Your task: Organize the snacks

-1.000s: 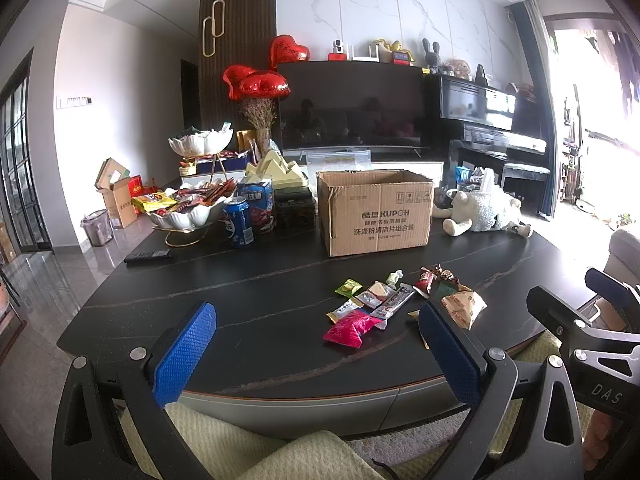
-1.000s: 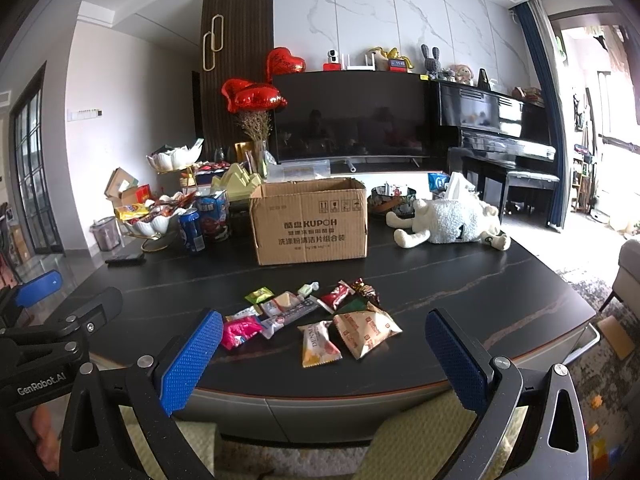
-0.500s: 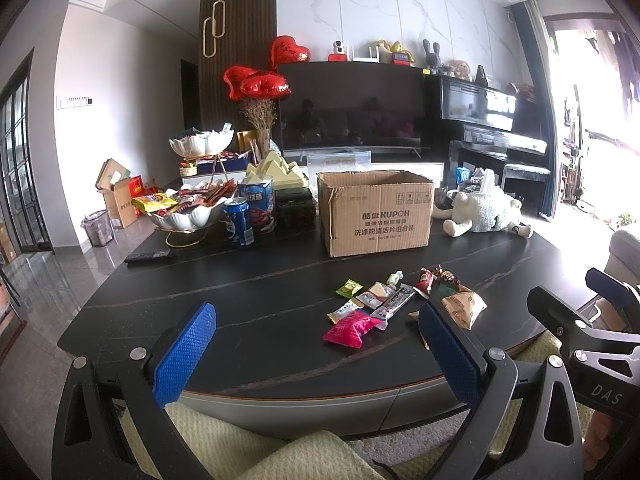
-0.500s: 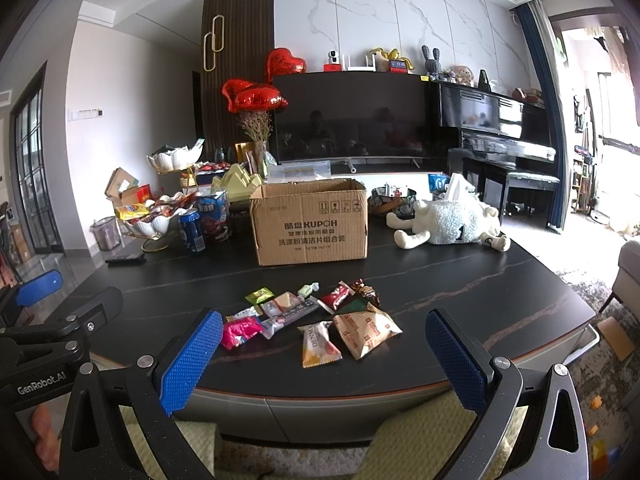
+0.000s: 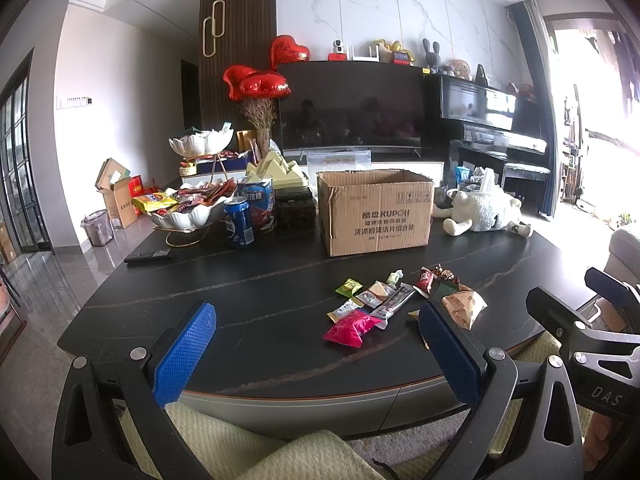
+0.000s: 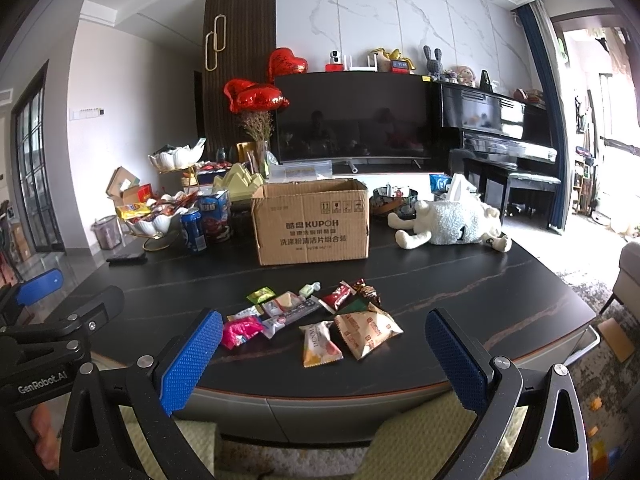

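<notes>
Several snack packets (image 6: 312, 316) are scattered near the front edge of the dark table (image 6: 480, 300), with an open cardboard box (image 6: 312, 222) set behind them toward the middle, presumably as their destination. Both the left gripper (image 5: 316, 332) and right gripper (image 6: 324, 340) are held wide open and empty, short of the front edge, apparently readied for a first pick.

Bare tabletop (image 6: 480, 300) flanks the snack pile (image 6: 316, 316); the cardboard box (image 6: 312, 222) blocks behind.
</notes>
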{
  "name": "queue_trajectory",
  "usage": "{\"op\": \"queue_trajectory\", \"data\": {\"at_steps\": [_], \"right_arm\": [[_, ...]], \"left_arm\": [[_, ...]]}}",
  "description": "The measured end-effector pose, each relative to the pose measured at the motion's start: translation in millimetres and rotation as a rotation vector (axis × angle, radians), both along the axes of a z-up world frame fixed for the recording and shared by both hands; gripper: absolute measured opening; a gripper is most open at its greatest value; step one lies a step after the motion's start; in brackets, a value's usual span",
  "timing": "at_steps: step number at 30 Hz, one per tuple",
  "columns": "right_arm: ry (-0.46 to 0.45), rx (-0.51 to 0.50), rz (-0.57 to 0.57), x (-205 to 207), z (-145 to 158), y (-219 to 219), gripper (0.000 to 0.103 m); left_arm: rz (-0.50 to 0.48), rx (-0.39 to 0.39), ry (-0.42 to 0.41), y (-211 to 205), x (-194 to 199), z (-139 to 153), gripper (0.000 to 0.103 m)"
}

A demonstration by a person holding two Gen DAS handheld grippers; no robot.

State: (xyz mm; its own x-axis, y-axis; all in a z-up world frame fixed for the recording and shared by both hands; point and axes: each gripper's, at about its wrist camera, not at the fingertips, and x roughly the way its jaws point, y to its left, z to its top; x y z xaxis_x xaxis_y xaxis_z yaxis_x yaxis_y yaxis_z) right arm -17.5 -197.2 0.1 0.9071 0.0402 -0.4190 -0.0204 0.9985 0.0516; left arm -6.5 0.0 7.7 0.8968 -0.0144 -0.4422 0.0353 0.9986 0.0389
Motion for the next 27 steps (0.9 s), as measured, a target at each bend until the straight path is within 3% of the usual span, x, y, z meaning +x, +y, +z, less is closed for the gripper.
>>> {"op": "queue_trajectory", "data": {"at_steps": [7, 13, 19, 27], "right_arm": [[0.035, 0.003, 0.037, 5, 5, 13, 0.103], [0.082, -0.014, 0.064, 24, -15, 15, 0.103], [0.155, -0.018, 0.111, 54, -39, 16, 0.102], [0.291, 0.005, 0.195, 107, -69, 20, 0.081]], "left_arm": [[-0.014, -0.011, 0.035, 1, 5, -2, 0.103], [-0.037, -0.014, 0.1, 3, 27, -18, 0.103], [-0.072, 0.016, 0.149, -1, 54, -38, 0.092], [-0.154, 0.001, 0.279, -4, 100, -65, 0.083]]}}
